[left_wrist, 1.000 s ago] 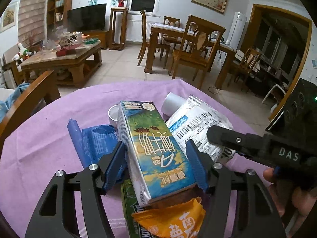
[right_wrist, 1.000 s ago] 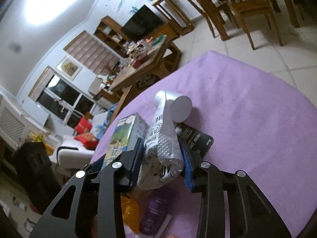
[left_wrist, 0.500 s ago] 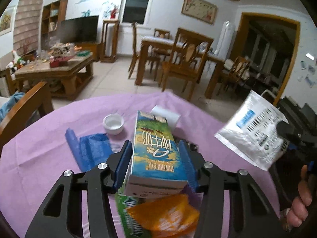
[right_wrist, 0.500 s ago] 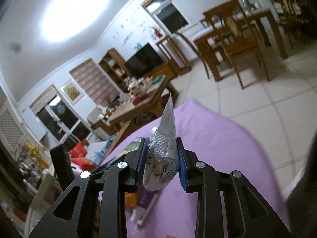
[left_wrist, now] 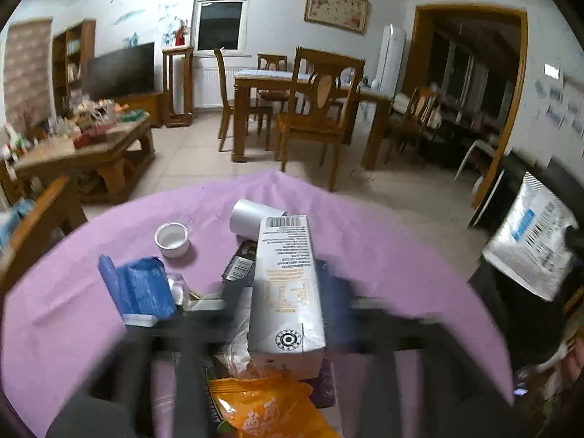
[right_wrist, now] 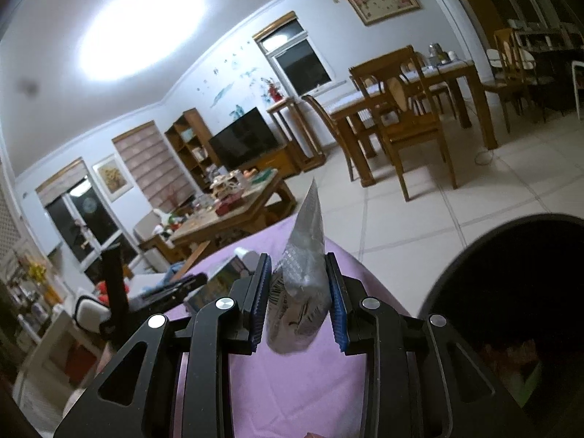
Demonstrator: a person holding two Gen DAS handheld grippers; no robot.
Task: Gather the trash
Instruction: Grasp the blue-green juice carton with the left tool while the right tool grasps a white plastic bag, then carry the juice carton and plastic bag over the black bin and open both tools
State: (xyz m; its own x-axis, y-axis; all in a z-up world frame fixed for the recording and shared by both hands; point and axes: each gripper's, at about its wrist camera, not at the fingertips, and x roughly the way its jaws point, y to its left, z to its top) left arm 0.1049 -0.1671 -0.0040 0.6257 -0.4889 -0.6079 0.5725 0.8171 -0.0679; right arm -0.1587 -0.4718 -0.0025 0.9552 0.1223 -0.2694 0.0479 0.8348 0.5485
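Because the black bin (right_wrist: 511, 292) gaped at the near right edge of the purple-covered table (right_wrist: 292, 394), the step in hand looked like the drop of the silver parcel bag (right_wrist: 303, 284) into it. The right gripper (right_wrist: 298, 304) pinched that bag between its blue pads, the crumpled lower end squeezed flat and the pointed top standing free above the jaws. In the left wrist view the same bag (left_wrist: 533, 244) hung off the table's right side, clear of the cloth. To do it well, I judged, the bag should be carried fully over the dark mouth before the pads let go, since a light, stiff bag could catch the rim and slide to the floor.

The left gripper (left_wrist: 281, 314) was a blur, its jaws opening, and the milk carton (left_wrist: 286, 284) stood between them, resting on the heap and seemingly no longer pressed. That carton leaned on an orange snack wrapper (left_wrist: 266, 408) at the near edge, so a fresh grip should take its flat sides squarely. A blue packet (left_wrist: 142, 284) lay to its left, a white roll (left_wrist: 252, 219) beyond it, and a small white cup (left_wrist: 171, 239) farther left.
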